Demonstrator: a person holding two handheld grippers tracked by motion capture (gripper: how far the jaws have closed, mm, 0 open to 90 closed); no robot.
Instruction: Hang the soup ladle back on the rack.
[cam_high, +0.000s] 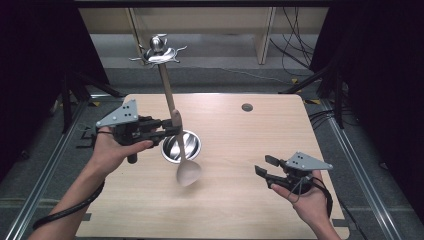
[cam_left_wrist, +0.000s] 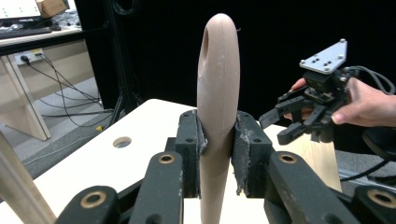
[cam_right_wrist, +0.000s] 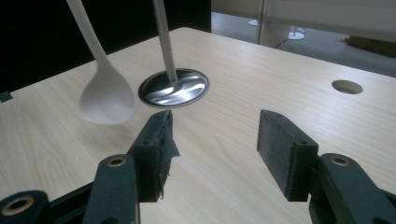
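A pale wooden spoon (cam_high: 186, 167) hangs tilted over the table (cam_high: 240, 145), its bowl (cam_right_wrist: 106, 99) low and just in front of a metal cup (cam_high: 198, 142). My left gripper (cam_high: 176, 128) is shut on the spoon's handle (cam_left_wrist: 215, 93) near its rounded top end. A long wooden-handled utensil (cam_high: 165, 82) stands in the cup (cam_right_wrist: 201, 86), its shiny metal head (cam_high: 160, 52) up at the far end. My right gripper (cam_high: 265, 166) hovers open at the front right with nothing between its jaws, and it points toward the cup and the spoon's bowl.
A round hole (cam_high: 247, 107) sits in the table near its far edge. Black stands and cables (cam_high: 295, 55) lie on the floor beyond the table, with pale wooden furniture legs (cam_high: 264, 35) behind them. Metal rails run along both sides of the table.
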